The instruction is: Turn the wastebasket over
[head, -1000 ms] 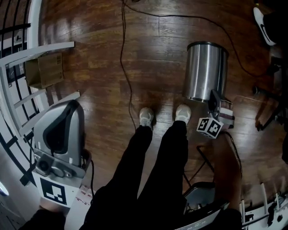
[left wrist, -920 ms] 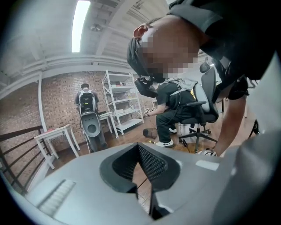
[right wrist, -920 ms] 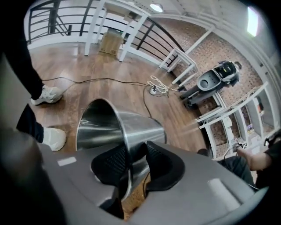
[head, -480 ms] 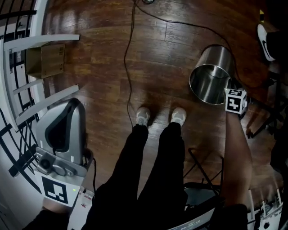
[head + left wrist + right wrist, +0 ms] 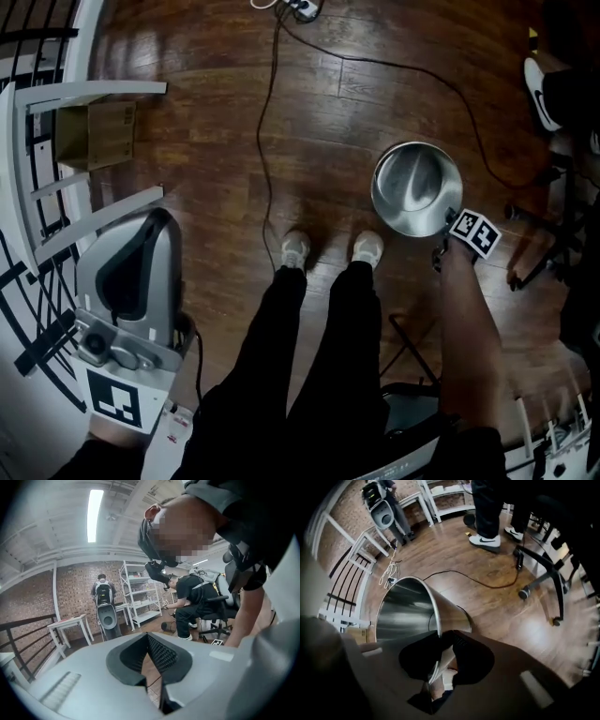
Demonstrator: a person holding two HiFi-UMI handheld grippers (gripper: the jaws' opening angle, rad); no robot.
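Note:
The steel wastebasket (image 5: 417,187) stands mouth-up on the wooden floor, just right of my feet. My right gripper (image 5: 448,230) points steeply down at its near rim and is shut on that rim; its marker cube (image 5: 473,234) shows beside the rim. The right gripper view shows the thin rim of the wastebasket (image 5: 408,611) pinched between the jaws of the right gripper (image 5: 440,645). My left gripper (image 5: 127,272) is held at the lower left, far from the wastebasket. In its own view the left gripper (image 5: 148,635) has its tips together with nothing between them.
A black cable (image 5: 267,141) runs along the floor past my shoes (image 5: 295,248). A cardboard box (image 5: 94,136) and white railings (image 5: 56,103) are at the left. An office chair base (image 5: 543,573) and another person's shoe (image 5: 485,541) lie beyond the wastebasket.
The wastebasket went from mouth-down, through tilted, to mouth-up. My right gripper kept hold of its rim and rolled over with it. My left gripper barely shifted.

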